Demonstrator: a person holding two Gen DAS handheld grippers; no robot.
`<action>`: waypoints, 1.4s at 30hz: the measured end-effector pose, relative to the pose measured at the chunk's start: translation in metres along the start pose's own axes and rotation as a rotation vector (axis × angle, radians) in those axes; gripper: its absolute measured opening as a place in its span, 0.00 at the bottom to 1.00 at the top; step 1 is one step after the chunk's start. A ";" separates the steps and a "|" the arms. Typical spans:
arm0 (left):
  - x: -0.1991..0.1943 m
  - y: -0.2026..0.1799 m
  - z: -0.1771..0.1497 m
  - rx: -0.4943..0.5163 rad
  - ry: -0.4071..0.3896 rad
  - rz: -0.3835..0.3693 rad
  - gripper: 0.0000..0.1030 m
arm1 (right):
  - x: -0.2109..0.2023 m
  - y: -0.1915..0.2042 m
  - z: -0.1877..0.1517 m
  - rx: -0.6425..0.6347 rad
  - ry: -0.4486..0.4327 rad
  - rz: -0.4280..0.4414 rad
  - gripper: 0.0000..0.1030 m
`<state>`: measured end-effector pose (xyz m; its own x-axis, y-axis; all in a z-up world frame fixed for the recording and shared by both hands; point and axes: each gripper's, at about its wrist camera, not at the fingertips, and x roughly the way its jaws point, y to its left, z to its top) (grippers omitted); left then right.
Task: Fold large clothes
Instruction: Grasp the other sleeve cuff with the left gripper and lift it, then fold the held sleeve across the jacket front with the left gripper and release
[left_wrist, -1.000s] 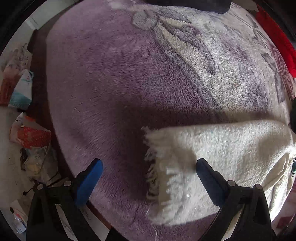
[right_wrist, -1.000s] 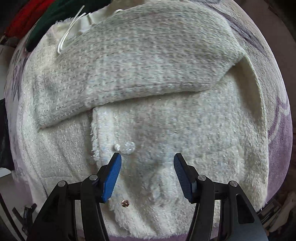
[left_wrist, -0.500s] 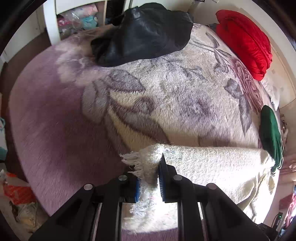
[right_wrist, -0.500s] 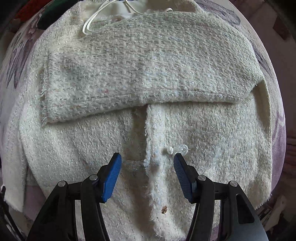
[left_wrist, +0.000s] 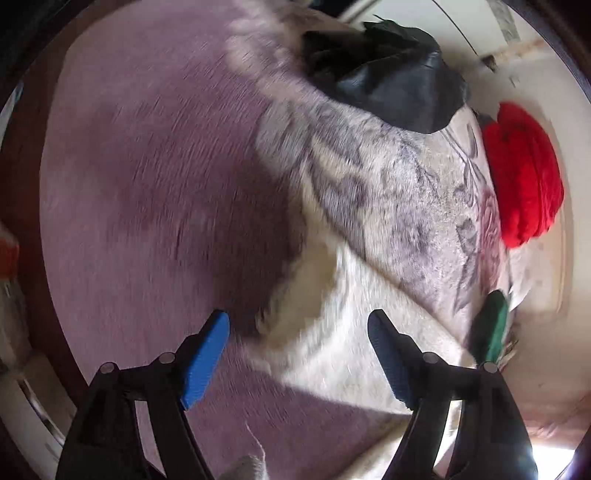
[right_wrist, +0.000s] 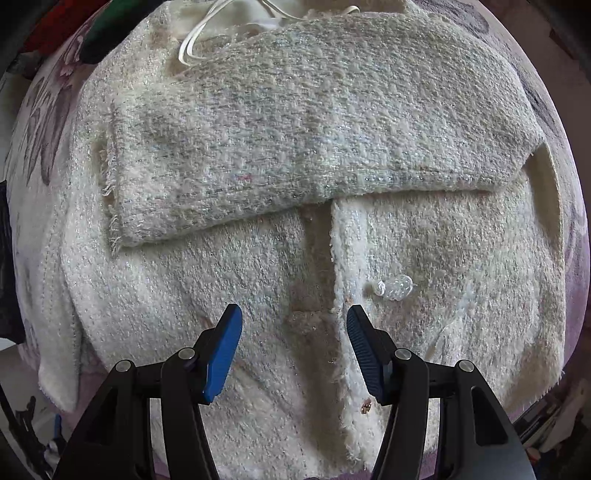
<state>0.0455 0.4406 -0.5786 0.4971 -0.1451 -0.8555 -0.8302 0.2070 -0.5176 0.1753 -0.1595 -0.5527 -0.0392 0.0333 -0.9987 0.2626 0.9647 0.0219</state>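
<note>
We've got the cream fuzzy tweed jacket (right_wrist: 295, 258) spread on the purple floral blanket (left_wrist: 147, 184), its loose sleeve right under our left claw (left_wrist: 298, 354), opening w/ nothing gripped, right claw (right_wrist: 294, 347) half-open, empty over the front.

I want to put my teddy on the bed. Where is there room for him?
The plain purple stretch of blanket, left of the cream jacket's sleeve, is bare. The far side is crowded: a black garment, a red one and a green one. The jacket fills the near middle.
</note>
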 end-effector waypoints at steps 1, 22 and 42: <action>0.003 0.006 -0.012 -0.041 0.010 -0.020 0.74 | 0.006 0.009 -0.002 0.013 0.006 -0.001 0.59; 0.020 -0.172 -0.058 0.408 -0.436 0.279 0.13 | -0.001 0.078 0.015 -0.280 -0.233 -0.385 0.80; 0.086 -0.434 -0.475 1.333 -0.100 -0.028 0.12 | -0.034 -0.190 0.100 0.019 -0.176 -0.193 0.81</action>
<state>0.3284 -0.1216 -0.4196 0.5736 -0.1057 -0.8123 0.0306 0.9937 -0.1077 0.2236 -0.3700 -0.5274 0.0772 -0.1986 -0.9770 0.2847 0.9436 -0.1693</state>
